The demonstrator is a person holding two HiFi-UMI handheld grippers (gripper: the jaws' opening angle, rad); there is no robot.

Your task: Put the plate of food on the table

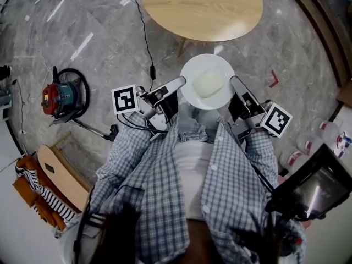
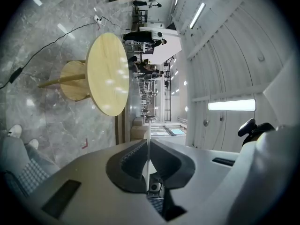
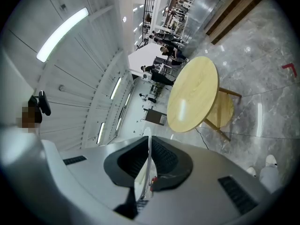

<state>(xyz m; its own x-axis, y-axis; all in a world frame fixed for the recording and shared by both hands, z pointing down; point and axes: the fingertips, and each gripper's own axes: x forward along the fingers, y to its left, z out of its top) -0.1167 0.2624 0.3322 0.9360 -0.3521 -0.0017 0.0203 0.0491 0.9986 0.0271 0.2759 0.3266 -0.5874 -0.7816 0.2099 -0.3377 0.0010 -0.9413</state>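
A white plate (image 1: pixel 208 81) with a pale mound of food (image 1: pixel 209 83) hangs in the air in front of me, short of the round wooden table (image 1: pixel 202 9). My left gripper (image 1: pixel 180 83) is shut on the plate's left rim, my right gripper (image 1: pixel 235 84) on its right rim. In the left gripper view the plate rim (image 2: pixel 148 139) shows edge-on as a thin white line between the black pads, with the table (image 2: pixel 108 73) ahead. The right gripper view shows the same edge (image 3: pixel 149 153) pinched between its pads, and the table (image 3: pixel 193 95) beyond.
The floor is grey marble. A red vacuum cleaner (image 1: pixel 60 97) stands at the left with a black cable (image 1: pixel 144 32) running past the table. A wooden board (image 1: pixel 61 176) and striped cloth lie lower left. Bottles (image 1: pixel 308 147) and a dark screen (image 1: pixel 315 185) are at the right.
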